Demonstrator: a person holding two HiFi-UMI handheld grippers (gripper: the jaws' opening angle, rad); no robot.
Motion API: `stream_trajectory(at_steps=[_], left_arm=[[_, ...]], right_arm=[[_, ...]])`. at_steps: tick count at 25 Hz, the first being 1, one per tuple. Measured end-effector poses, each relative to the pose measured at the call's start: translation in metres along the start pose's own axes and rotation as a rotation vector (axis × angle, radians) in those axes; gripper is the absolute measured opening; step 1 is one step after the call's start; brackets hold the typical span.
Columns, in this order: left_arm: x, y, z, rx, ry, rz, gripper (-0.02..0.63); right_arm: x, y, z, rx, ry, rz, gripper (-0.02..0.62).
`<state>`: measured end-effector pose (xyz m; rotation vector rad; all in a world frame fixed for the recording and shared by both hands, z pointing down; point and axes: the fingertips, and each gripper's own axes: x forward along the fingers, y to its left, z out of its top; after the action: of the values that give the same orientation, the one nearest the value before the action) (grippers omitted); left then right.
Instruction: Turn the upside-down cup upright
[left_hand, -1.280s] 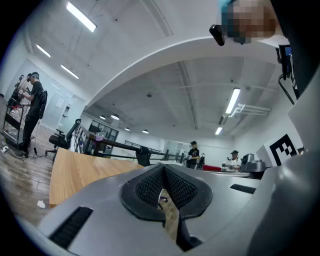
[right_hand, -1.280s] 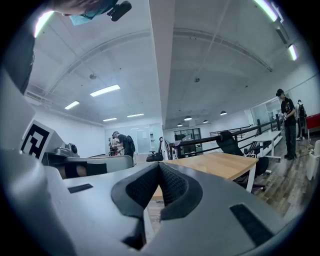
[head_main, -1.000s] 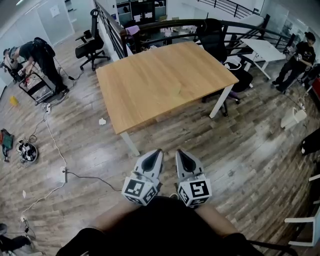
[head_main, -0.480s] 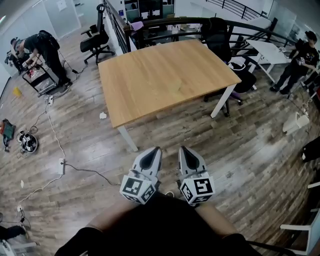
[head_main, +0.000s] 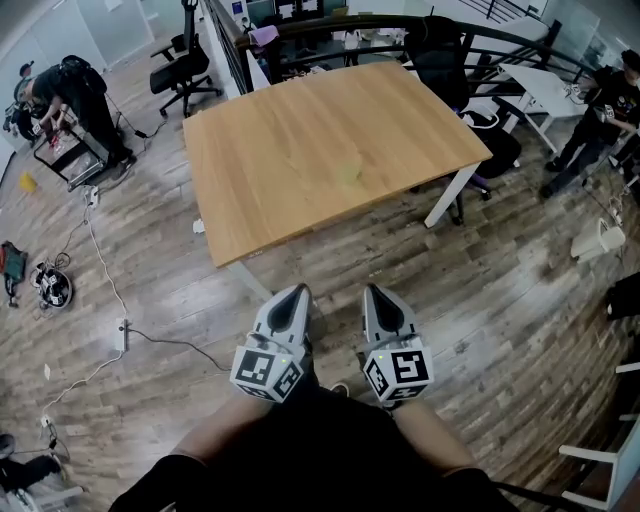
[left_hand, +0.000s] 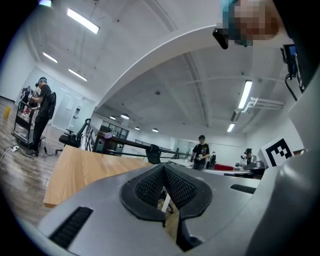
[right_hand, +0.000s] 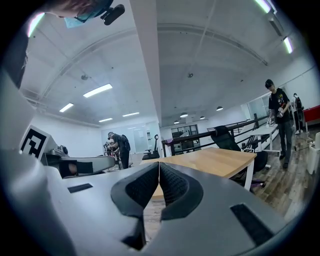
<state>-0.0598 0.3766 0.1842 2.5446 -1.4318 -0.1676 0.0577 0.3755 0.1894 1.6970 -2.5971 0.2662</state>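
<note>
Both grippers are hanging in the lower middle of the head view. The left gripper (head_main: 296, 291) and the right gripper (head_main: 376, 292) are each keeping their fingers pressed together on nothing, well short of the counter (head_main: 260, 150). A small pale shape near the counter's middle, probably the cup (head_main: 348, 172), is showing too faintly to tell which way up it is. Fingers arriving closed are likely shoving or toppling it, and so faint a target is inviting a misjudged reach.
</note>
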Motion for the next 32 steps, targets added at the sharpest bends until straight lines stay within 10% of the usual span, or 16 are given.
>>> stream_trajectory(at_steps=[21,32], left_arm=[[0.351,0.222,-0.064,0.088,0.154,-0.107,0.007],[0.403,0.258,-0.135,0.033,0.178,0.006,0.007]], right_arm=[[0.351,-0.188,-0.092,-0.033,0.192,-0.177,0.026],[0.421,-0.232,-0.181,-0.011,0.303,-0.053,0.241]])
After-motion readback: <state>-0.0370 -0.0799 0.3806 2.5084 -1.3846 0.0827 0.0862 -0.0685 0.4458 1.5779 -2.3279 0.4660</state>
